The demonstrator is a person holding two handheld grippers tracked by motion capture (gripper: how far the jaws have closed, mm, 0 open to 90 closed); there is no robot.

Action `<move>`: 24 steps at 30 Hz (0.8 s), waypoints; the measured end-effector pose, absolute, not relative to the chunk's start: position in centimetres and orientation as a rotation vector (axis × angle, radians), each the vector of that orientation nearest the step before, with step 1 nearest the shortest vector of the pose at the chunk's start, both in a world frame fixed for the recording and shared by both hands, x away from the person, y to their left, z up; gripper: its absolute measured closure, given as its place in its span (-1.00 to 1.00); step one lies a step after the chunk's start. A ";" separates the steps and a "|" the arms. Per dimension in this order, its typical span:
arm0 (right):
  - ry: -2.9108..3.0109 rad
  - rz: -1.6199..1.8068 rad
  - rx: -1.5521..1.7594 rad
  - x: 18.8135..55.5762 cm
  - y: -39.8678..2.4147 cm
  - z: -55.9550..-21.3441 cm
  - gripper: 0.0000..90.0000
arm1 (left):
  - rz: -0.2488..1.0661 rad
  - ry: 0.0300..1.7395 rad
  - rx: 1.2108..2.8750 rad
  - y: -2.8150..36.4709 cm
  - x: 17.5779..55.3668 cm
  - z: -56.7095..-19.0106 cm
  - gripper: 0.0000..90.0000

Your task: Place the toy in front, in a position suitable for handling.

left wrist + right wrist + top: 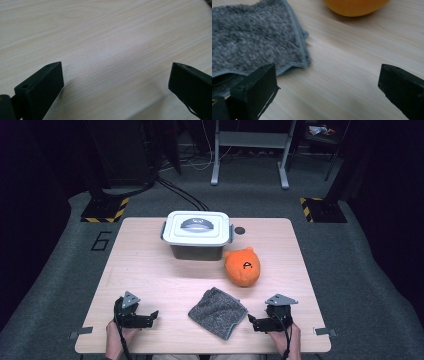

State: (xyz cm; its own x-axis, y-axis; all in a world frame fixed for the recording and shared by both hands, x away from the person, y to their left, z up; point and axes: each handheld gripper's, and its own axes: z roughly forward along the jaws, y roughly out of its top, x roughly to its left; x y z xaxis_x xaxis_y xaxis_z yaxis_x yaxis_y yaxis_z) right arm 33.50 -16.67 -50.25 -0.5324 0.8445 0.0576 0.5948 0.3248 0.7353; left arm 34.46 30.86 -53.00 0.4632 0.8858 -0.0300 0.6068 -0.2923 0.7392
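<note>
- While both sets of fingers are spread wide and empty, no grasp is yet begun
- Grey cloth is seen just beside the right gripper fingers, flat on the surface
- Next, closing on its near edge is judged needed; the left gripper is held over bare wood

Bare worktop is left open ahead of the left tongs, up to the lidded box. Between the two tongs, the middle is taken by the grey cloth. Ahead of the right tongs, the way is blocked by the orange plush toy.
</note>
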 end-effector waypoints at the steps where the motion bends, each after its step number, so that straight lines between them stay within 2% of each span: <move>1: 2.273 1.038 1.276 33.4 -16.2 -50.2 -0.97 | 0.522 1.242 2.013 30.8 34.5 -53.1 -1.00; 7: 2.318 1.052 1.227 33.6 -14.1 -49.9 -0.98 | 0.543 1.246 2.066 30.4 34.7 -53.2 -1.00; 24: 2.444 1.029 1.072 35.2 -7.4 -49.7 -1.00 | 0.547 1.240 2.064 30.3 34.8 -53.2 -1.00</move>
